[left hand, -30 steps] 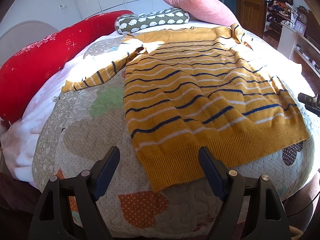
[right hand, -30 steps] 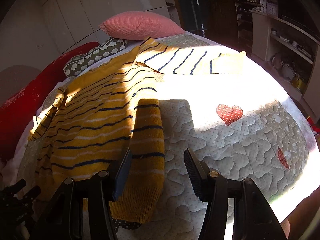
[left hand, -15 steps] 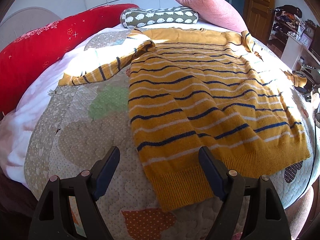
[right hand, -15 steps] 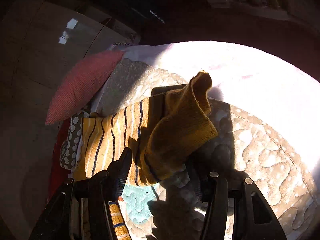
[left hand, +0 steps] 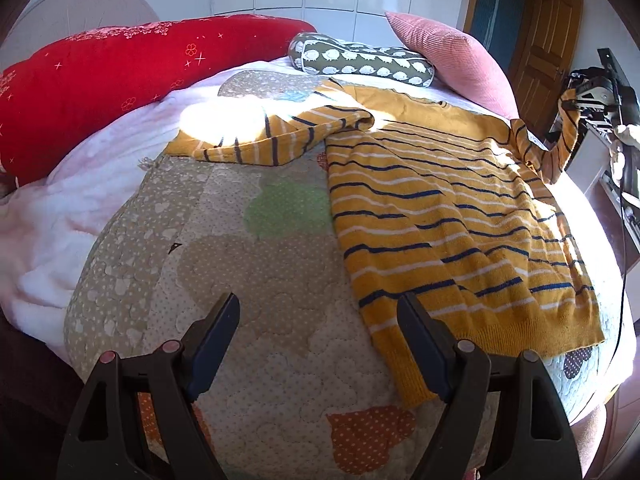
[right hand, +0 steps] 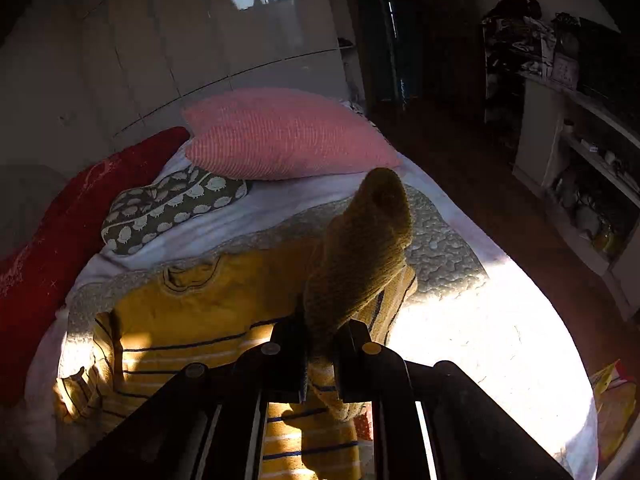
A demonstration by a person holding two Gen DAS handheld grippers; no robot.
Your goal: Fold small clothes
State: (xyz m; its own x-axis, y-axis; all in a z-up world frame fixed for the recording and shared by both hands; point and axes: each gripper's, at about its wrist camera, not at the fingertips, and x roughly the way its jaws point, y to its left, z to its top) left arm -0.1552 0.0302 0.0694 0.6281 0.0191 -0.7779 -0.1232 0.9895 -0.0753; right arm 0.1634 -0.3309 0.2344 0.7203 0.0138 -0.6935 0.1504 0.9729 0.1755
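A mustard-yellow sweater with navy and white stripes lies flat on the quilted bed. Its left sleeve lies spread to the left. My right gripper is shut on the cuff of the right sleeve and holds it lifted above the sweater's body. In the left wrist view the right gripper shows at the far right with the sleeve hanging from it. My left gripper is open and empty, hovering above the quilt just left of the sweater's hem corner.
A red bolster, a patterned cushion and a pink pillow line the head of the bed. A white blanket lies at the left. Shelves and a door stand beyond the right side.
My right gripper closed on the right sleeve's cuff and lifted it up over the sweater. My left gripper shifted left, off the hem.
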